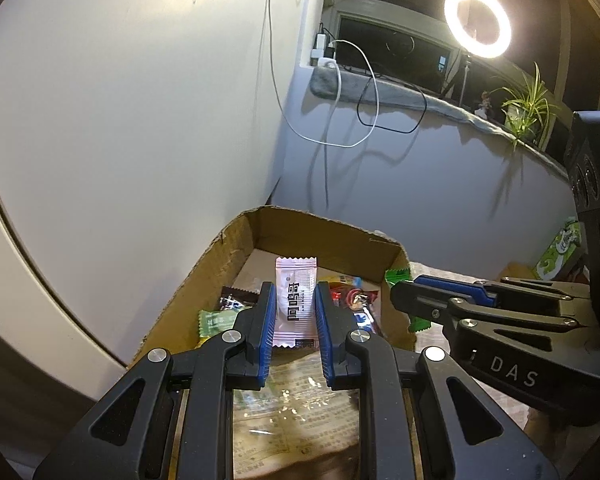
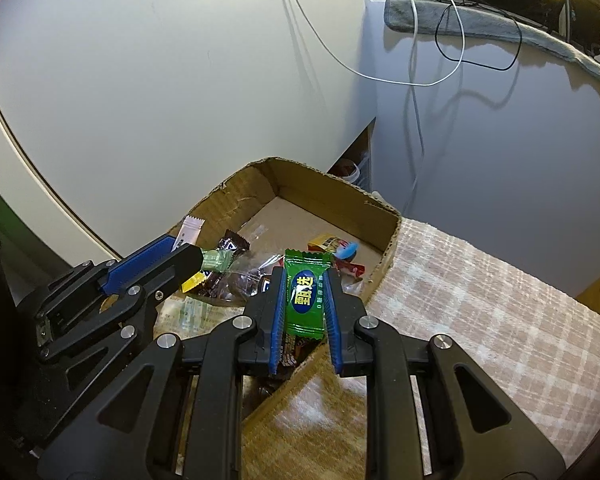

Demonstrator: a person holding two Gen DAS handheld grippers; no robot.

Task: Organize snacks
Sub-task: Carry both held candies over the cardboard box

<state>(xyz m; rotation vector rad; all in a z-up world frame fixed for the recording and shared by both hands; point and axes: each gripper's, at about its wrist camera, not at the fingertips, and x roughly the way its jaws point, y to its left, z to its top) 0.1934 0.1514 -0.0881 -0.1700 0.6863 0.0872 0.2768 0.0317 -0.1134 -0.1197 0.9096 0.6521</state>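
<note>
My left gripper (image 1: 295,292) is shut on a pale pink sachet (image 1: 295,300) with black lettering, held upright above the cardboard box (image 1: 204,280). My right gripper (image 2: 303,280) is shut on a green candy wrapper (image 2: 305,292) with a blue oval label, over the box's near right corner. Each gripper shows in the other's view: the right gripper (image 1: 400,296) with the green candy wrapper (image 1: 398,276) at its tip, the left gripper (image 2: 188,258) with the pink sachet (image 2: 188,234) poking out. Inside the box (image 2: 332,200) lie several wrapped snacks (image 2: 228,272).
The box sits on a checked cloth (image 2: 480,300) beside a white wall. White and black cables (image 2: 440,60) hang down from a windowsill. A ring light (image 1: 477,20) and a potted plant (image 1: 528,108) stand on the sill. A green snack pack (image 1: 560,252) lies far right.
</note>
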